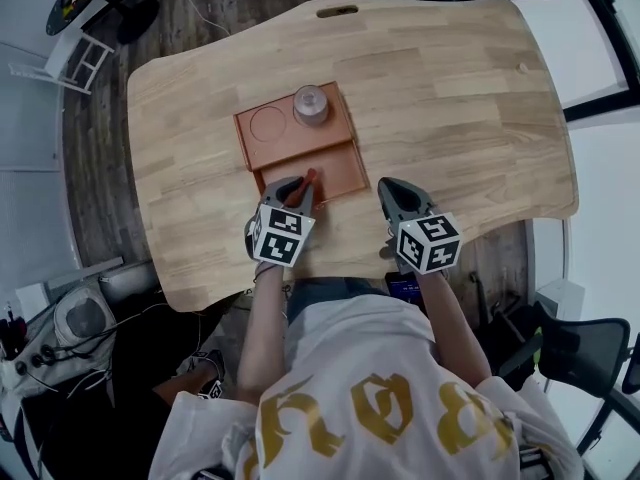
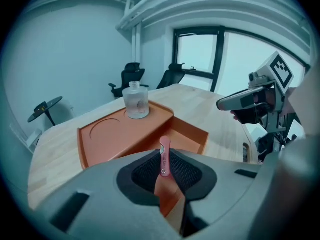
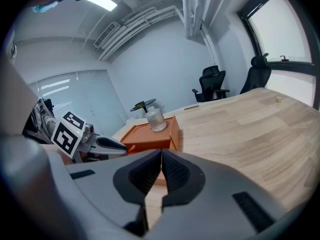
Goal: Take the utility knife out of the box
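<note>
An orange box [image 1: 300, 143] sits on the wooden table [image 1: 450, 98], a little left of centre in the head view. Its far half is a raised shelf. A round recess shows in the shelf's left part, and a small clear glass bottle [image 1: 311, 105] stands upright on its right part. The near half is a lower, open compartment with thin walls.

The left gripper [image 1: 296, 194] reaches over the near wall of that compartment, and its jaws are clamped on the utility knife [image 2: 164, 156]. In the left gripper view the knife is at lower centre: a slim pink handle with a rounded tip and a small round fitting low on its side. It stands out past the dark ribbed pads [image 2: 187, 171], with the compartment just behind it. From the head view it shows as a short reddish sliver, tilted toward the upper right, over the compartment's front edge.

The right gripper [image 1: 392, 192] is over bare table just right of the box, apart from it. In its own view its jaws are pressed together with nothing between them.

The knife's lower end is buried between the pads, and I cannot see any blade. I also cannot tell whether the knife touches the compartment floor or is clear of it.
</note>
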`<state>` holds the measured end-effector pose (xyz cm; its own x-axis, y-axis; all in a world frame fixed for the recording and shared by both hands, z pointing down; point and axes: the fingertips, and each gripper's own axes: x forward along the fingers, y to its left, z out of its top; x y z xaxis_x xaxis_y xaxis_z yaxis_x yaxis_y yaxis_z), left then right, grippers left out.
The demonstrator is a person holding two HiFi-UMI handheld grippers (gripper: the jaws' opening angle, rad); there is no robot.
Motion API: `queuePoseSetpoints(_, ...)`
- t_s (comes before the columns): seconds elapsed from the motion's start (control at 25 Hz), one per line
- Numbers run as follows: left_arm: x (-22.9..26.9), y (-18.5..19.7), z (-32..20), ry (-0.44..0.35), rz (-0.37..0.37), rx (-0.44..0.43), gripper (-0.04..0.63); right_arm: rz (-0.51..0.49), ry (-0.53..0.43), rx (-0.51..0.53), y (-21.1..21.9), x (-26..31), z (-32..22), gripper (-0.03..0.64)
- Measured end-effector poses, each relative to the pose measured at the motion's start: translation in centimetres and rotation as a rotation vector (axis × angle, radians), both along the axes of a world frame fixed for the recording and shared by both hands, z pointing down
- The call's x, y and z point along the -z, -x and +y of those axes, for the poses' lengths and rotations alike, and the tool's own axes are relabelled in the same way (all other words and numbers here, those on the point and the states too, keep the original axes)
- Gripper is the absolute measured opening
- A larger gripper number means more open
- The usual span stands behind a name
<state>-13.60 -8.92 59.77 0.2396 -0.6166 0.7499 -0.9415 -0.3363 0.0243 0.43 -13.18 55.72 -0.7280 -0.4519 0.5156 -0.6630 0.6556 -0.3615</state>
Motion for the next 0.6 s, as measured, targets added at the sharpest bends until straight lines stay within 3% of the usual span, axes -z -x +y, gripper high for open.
queuePoseSetpoints(0.32,3.4,-0.5,1.8,-0.088,0.074,0.069,0.058,-0.013,-0.075,0.042,1.0,2.6,1.2,0.012)
queuePoseSetpoints(0.6,7.5,0.7,3.4,-0.202,0.177,0.2,0.058,-0.018,-0.149,0.02,1.4,5.1,1.1,0.012)
